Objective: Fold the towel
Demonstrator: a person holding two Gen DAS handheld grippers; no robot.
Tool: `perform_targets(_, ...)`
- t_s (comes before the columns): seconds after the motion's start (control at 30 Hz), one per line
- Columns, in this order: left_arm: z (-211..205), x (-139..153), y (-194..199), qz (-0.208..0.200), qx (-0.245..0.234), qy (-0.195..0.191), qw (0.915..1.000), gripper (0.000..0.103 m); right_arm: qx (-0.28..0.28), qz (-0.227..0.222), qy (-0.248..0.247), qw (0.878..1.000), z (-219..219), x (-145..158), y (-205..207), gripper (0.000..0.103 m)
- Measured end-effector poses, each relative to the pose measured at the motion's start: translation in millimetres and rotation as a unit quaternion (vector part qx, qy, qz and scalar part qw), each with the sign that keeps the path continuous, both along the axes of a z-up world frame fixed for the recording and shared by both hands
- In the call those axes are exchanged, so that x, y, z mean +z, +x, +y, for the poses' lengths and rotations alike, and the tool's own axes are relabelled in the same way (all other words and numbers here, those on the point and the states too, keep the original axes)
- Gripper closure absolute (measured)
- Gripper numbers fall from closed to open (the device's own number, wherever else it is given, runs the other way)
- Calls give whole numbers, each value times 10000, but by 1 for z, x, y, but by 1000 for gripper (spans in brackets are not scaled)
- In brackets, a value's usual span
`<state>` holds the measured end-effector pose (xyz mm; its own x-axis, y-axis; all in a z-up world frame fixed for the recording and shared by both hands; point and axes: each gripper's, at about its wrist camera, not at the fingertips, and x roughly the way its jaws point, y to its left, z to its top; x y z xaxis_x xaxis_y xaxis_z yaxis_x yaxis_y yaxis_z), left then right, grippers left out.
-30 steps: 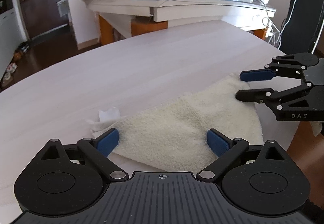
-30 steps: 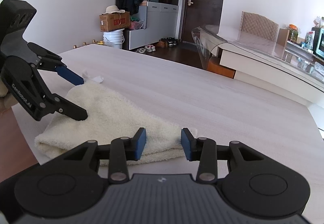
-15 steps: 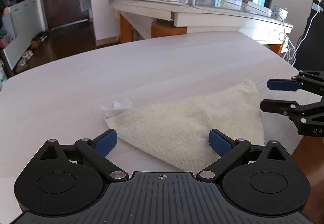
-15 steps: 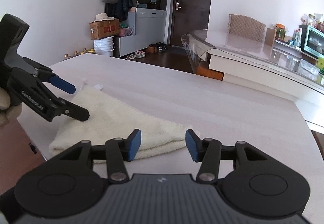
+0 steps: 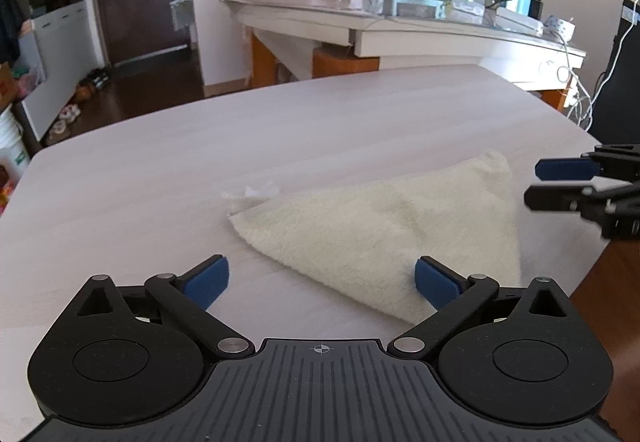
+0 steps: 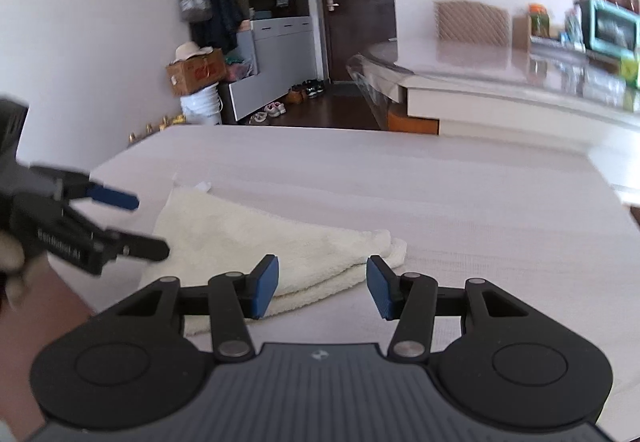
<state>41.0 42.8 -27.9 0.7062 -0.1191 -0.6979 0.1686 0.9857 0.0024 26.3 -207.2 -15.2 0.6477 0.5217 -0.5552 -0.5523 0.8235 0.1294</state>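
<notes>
Left wrist view: left gripper and right gripper jaws spread wide, empty, above folded towel

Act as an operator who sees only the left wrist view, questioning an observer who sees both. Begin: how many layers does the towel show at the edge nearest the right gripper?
Observer: Two. In the right wrist view, the towel shows two stacked layers along that edge.
Operator: Is the right gripper clamping them?
Observer: No. The right gripper has its jaws open with nothing between them.
Operator: How does my left gripper look from there?
Observer: The left gripper is open, its lower finger over the towel's corner. I cannot tell if it is touching.
</notes>
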Motion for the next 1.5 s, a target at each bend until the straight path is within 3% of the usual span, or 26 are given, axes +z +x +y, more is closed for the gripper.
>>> perform_targets(0.17,-5,-2,11,-45,-59,165,9998,0,-25,-143,-236,9996,13,-5,11,51)
perform_targets(0.33,-7,-4,25,-66,-110,208,9997,0,168,-498,-969,9939,35,-16,17,51)
perform_targets(0.87,-16,-7,94,-107,-184,284,9994,0,208,-354,-1228,9916,31,-14,92,44)
perform_targets(1.07,-12,2,77,-75,-135,139,9998,0,-72,-47,-743,9972,15,-4,102,43)
perform_targets(1.37,-1,9,39,69,11,-34,10000,0,-317,59,-647,9974,15,-3,106,43)
perform_targets(1.5,-1,7,30,193,27,1,9998,0,-429,249,-503,9975,6,1,85,40)
